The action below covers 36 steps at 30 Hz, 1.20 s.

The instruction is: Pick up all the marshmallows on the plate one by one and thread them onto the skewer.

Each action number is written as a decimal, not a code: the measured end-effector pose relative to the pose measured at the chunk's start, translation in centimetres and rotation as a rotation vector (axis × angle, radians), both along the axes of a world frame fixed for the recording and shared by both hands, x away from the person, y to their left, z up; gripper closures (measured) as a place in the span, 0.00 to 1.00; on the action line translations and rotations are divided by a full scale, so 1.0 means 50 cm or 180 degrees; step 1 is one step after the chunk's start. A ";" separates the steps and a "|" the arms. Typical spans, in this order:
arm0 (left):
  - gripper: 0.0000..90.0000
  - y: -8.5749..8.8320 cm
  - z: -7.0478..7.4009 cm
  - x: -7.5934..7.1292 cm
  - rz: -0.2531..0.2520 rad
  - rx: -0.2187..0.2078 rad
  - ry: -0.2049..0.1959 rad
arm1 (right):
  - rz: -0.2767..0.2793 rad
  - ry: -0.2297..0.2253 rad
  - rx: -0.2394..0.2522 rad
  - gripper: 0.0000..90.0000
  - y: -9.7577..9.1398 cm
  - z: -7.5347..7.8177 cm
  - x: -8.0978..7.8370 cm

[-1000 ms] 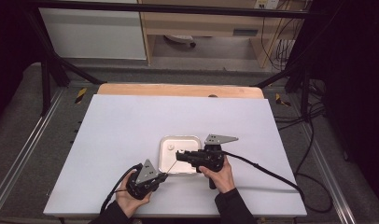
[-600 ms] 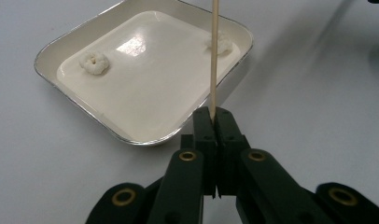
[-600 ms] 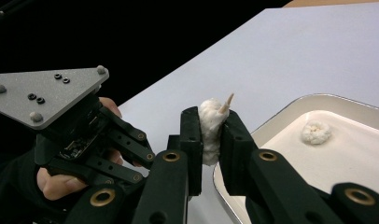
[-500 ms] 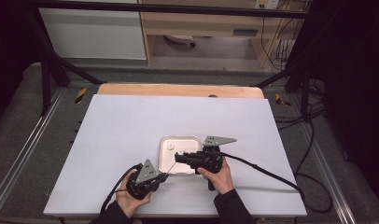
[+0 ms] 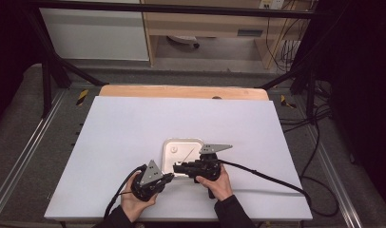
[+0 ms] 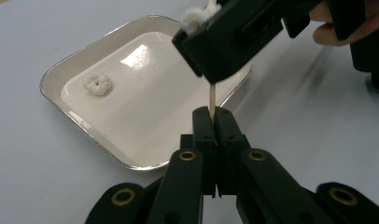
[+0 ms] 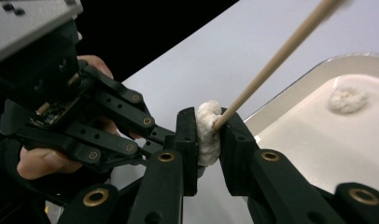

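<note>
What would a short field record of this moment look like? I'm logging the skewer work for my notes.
left gripper: shut on the wooden stick
right gripper: jaws just opening a little, white lump on the stick between them
tray: white, on the table
in tray: one white piece
hands: close together at the tray's near edge

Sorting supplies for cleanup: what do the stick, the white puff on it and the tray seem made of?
Stick: probably wood or bamboo, pale tan, matte. White puff: soft and fibrous, looks like cotton or marshmallow; can't tell which. Tray: glossy white inside with a silvery rim, likely enamelled metal.
</note>
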<state>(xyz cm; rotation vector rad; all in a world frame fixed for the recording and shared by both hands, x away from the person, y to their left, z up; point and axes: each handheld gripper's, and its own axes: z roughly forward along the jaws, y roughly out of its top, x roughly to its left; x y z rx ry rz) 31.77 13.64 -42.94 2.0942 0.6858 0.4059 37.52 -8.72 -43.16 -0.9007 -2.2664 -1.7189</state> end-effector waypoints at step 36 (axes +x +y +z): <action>0.99 0.049 0.003 0.009 0.0168 -0.0080 0.0030 | -0.0276 -0.0518 -0.1289 0.21 -0.053 0.033 0.031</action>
